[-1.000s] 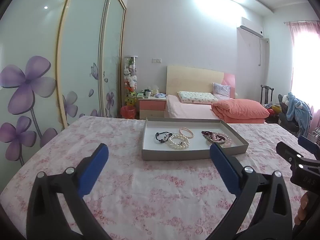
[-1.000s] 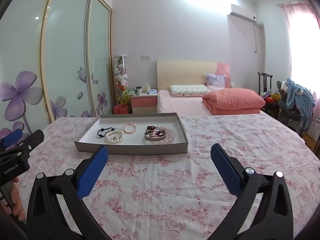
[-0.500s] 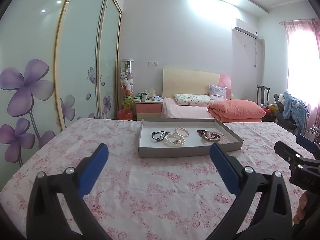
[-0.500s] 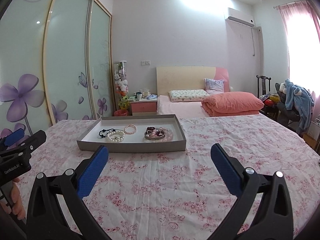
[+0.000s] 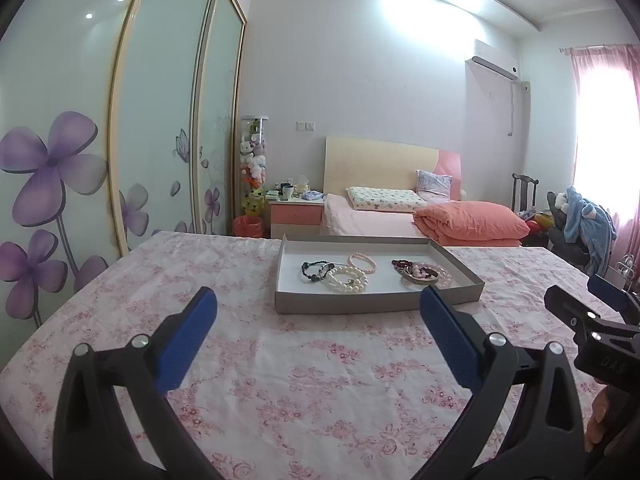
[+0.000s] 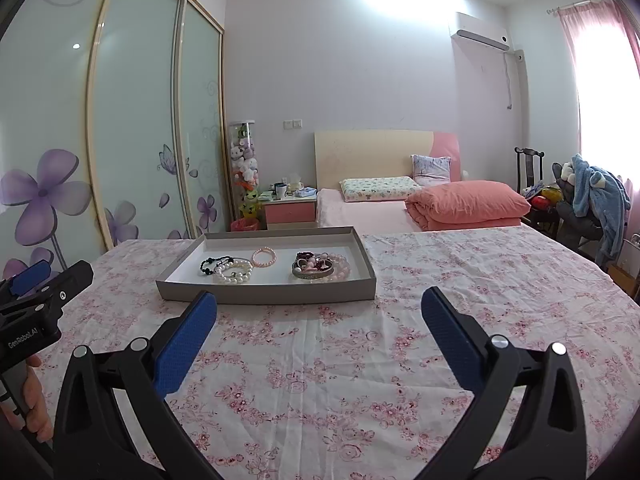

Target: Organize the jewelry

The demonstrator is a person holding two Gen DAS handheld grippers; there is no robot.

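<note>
Since the earlier frames, both grippers have been drawn slightly back and tilted up, so the tray [image 5: 376,304] sits a little lower and nearer the jaw tips in each view; the jewelry has not been moved.

The left gripper [image 5: 318,316] is held above the bench [image 5: 280,380], which is covered with a pink floral cloth. Its jaws are set wide apart and nothing is held between them. The tray lies ahead of the jaws, its near wall between the two tips and closer to the right one. The right gripper [image 6: 319,316] is likewise held over the cloth, jaws wide apart and empty. In its view the tray [image 6: 264,294] lies ahead and toward the left jaw.

Inside the tray, a dark bead bracelet [image 5: 312,273] lies at the left, touching a coiled pearl strand [image 5: 347,281]. A pink bead bracelet [image 5: 362,263] lies just behind the pearls. At the right end, a small dish [image 6: 313,271] carries dark red and pink pieces, with a pale pink bead strand [image 6: 340,266] curving around its right side.

Each gripper is seen at the edge of the other's view: the right gripper [image 5: 592,320] beside the left one's right jaw, the left gripper [image 6: 40,292] beside the right one's left jaw. Neither is in contact with the tray.
</note>
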